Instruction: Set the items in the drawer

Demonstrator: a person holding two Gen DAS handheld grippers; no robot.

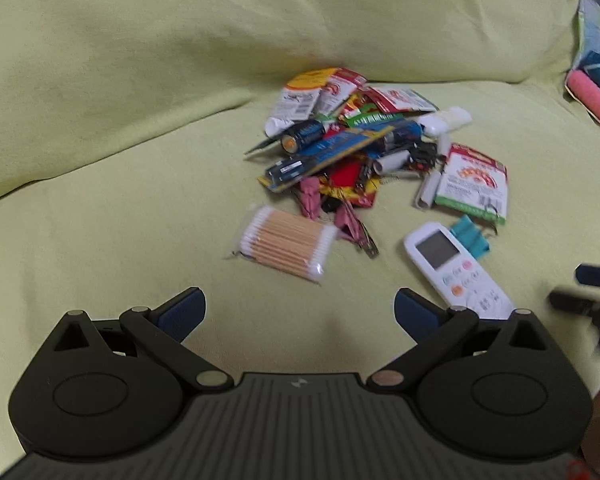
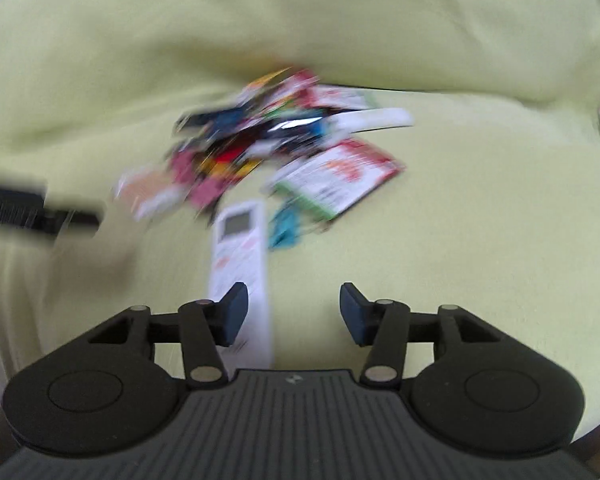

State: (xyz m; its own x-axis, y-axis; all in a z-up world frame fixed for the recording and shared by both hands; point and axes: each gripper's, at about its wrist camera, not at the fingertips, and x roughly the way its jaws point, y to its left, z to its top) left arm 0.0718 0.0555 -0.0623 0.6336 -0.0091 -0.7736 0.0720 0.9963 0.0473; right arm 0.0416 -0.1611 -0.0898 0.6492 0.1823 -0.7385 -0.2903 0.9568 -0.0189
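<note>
A heap of small items (image 1: 360,148) lies on a yellow-green cover: packets, batteries, clips, a tube. A bag of cotton swabs (image 1: 286,242) lies nearest my left gripper (image 1: 300,316), which stands open and empty just short of it. A white remote (image 1: 458,270) lies to the right, beside teal binder clips (image 1: 472,236). In the blurred right wrist view my right gripper (image 2: 294,314) is open above the cover, its left finger over the lower end of the remote (image 2: 242,260). The heap (image 2: 268,140) lies beyond it. No drawer is in view.
The yellow-green cover (image 1: 140,100) rises into a soft back cushion behind the heap. A pink roll (image 1: 596,100) and dark fabric lie at the far right. The other gripper shows as a dark blurred shape (image 1: 592,300) at the right edge.
</note>
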